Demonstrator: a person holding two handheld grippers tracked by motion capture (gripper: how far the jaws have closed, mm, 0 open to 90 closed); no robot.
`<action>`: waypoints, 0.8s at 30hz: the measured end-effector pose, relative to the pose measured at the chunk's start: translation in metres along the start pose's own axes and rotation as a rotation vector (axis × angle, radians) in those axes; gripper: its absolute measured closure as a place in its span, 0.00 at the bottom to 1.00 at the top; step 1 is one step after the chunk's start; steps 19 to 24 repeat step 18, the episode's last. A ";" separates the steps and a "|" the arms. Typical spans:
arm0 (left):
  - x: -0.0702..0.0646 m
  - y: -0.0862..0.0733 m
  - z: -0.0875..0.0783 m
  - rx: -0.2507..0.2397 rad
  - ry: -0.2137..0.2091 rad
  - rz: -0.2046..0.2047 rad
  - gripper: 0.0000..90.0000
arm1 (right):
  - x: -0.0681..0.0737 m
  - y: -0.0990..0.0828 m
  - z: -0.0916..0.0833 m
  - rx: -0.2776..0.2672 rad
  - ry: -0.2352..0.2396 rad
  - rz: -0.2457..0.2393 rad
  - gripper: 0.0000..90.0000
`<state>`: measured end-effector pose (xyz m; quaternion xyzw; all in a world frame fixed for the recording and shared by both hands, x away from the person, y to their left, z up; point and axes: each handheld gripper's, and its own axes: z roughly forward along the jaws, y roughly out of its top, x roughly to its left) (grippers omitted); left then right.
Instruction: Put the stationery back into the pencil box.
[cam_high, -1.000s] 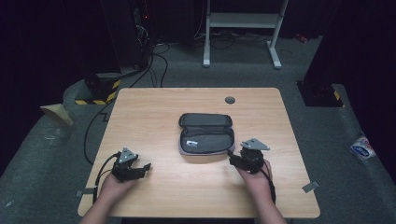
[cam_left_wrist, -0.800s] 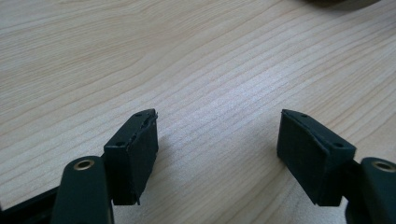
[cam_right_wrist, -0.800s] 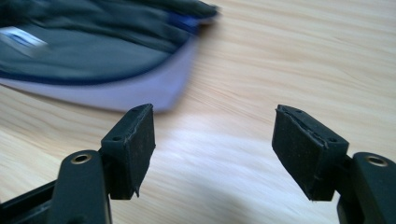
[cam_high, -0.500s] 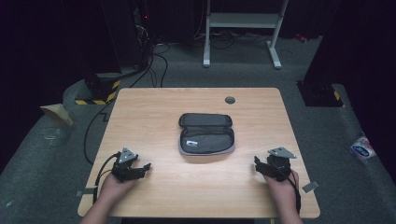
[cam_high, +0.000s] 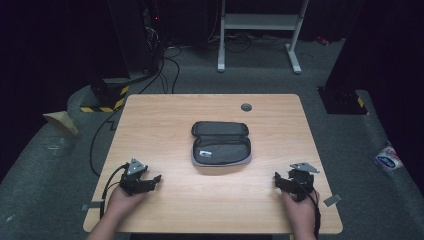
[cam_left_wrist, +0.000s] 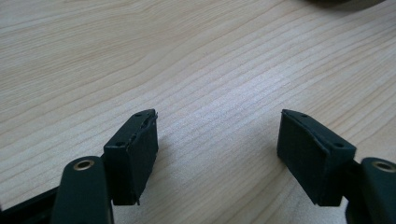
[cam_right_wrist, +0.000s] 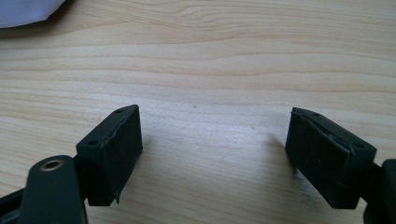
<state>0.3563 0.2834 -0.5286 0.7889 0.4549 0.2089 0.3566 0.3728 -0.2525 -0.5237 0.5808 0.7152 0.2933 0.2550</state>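
Both your hand-held grippers rest wide, empty, on surface: left hand-held gripper, right hand-held gripper. Pouch lies closed ahead, between them. Likely idle; next step unclear, maybe reach in.

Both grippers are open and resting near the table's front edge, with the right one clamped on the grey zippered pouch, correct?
Not quite. The right gripper holds nothing: the right gripper view shows bare wood between its open jaws. The grey zippered pouch lies apart at mid-table. The left gripper is open too.

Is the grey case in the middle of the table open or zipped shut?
Open. In the high view the case lies spread flat, both halves up, with a small white label on the near half.
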 end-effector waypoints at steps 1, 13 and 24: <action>0.000 0.000 0.000 0.001 0.000 0.001 0.32 | 0.002 0.000 0.000 -0.003 0.000 -0.009 0.20; 0.000 0.000 0.000 0.002 0.002 -0.002 0.33 | 0.000 0.000 0.000 0.003 0.011 0.005 0.20; 0.000 -0.001 -0.001 0.001 0.000 -0.001 0.33 | 0.000 0.000 0.000 0.003 0.011 0.005 0.20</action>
